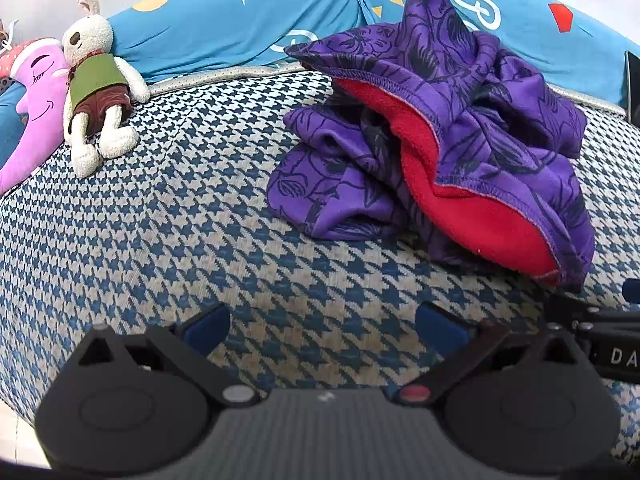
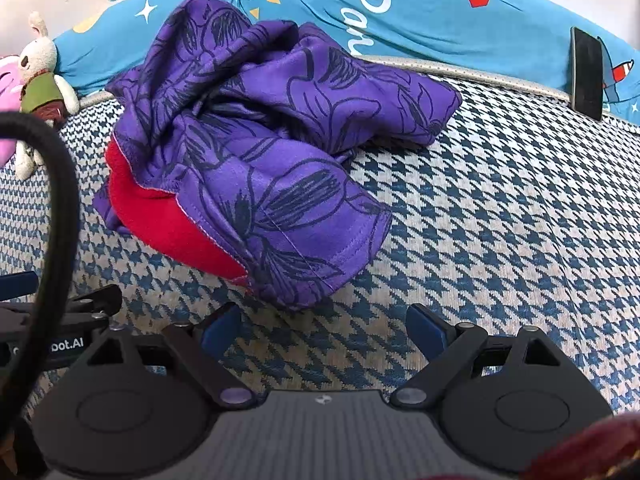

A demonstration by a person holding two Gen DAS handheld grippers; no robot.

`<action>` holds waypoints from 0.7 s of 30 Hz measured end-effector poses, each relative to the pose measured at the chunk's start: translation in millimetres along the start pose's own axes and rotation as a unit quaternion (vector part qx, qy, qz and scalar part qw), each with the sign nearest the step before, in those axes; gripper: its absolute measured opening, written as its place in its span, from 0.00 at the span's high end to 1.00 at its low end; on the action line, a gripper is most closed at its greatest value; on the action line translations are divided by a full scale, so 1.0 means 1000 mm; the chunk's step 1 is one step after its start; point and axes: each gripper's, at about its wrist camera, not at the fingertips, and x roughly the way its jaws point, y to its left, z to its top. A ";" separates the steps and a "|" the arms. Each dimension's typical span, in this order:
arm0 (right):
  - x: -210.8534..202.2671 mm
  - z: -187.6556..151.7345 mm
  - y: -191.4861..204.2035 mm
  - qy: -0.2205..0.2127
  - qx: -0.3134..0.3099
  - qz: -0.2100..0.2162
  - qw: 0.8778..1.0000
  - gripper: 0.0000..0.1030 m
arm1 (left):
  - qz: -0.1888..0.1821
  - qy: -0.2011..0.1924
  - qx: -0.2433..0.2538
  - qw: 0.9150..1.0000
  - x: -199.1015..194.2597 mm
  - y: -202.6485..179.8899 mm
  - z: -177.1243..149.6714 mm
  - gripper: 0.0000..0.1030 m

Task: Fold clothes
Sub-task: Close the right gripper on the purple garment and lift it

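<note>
Flanking my crumpled purple garment (image 1: 460,128) are a plush rabbit (image 1: 96,80) and a phone (image 2: 587,74). No long axis shows. My left tool (image 1: 322,330) and right tool (image 2: 324,330) gape, released.

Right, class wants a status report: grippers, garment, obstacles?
Left gripper open, empty. Right gripper open, empty. Purple garment crumpled, unfolded, red lining showing. Nothing between grippers and garment; plush rabbit off to the left.

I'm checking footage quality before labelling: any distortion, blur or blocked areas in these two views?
Left wrist view: strong fisheye bending, dark corners, purple garment sharp, even light. Right wrist view: same bending; a blurred black cable blocks the left side, and a blurred red shape covers the lower right corner.
</note>
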 end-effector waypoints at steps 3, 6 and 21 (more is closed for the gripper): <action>-0.005 0.004 -0.003 -0.013 0.002 0.005 1.000 0.13 | 0.000 -0.021 -0.003 1.000 -0.006 0.002 0.006 0.00; -0.013 0.011 -0.009 -0.037 0.008 0.015 0.999 0.13 | -0.013 -0.040 -0.011 0.999 -0.013 0.004 0.017 0.00; -0.011 0.065 -0.047 -0.115 0.095 0.066 0.987 0.13 | -0.033 -0.120 -0.033 0.992 -0.007 -0.006 0.091 0.00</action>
